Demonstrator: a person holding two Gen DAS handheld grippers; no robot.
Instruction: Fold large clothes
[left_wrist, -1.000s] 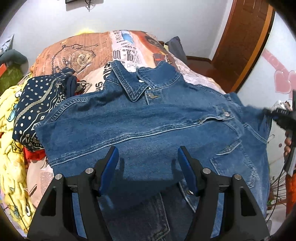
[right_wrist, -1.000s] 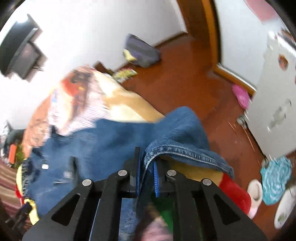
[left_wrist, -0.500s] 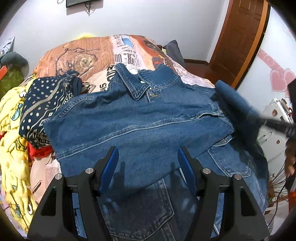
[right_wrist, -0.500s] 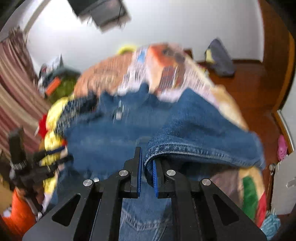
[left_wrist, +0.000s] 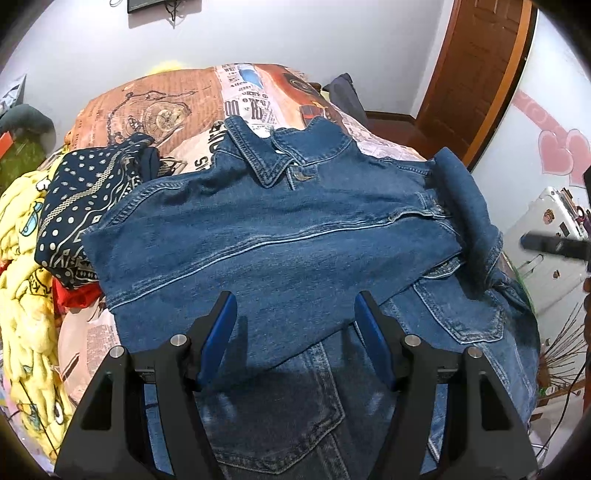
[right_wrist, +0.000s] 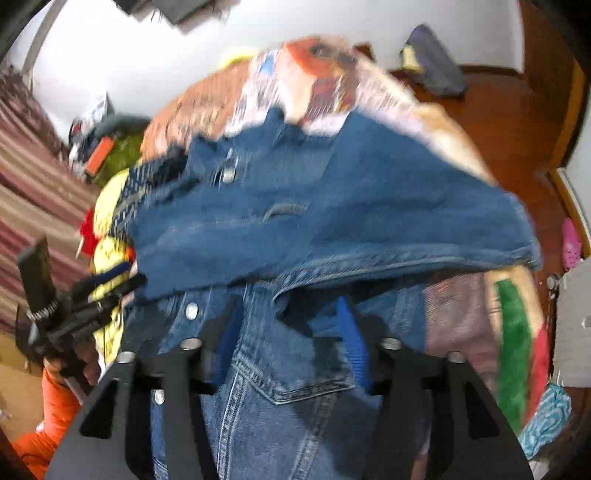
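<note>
The jacket lies spread on the bed, collar toward the far wall, over what looks like jeans near the front edge. A second ago the right gripper was clamped on the right sleeve out past the bed's side; it has since carried that sleeve in over the jacket's right edge. Its jaws have just been opening, and they now stand apart with denim lying loosely between them, nothing pinched. The sleeve rests as a rumpled roll along the right side, not yet flat.

The left gripper hovers over the near hem, jaws apart and empty, as it was a second ago.

So, by the look of it, 1 sleeve fold is roughly in place and released. The sleeve likely wants smoothing, and the body fold is not yet done. A spotted cloth and a yellow blanket crowd the left side, touching the jacket's edge.
</note>
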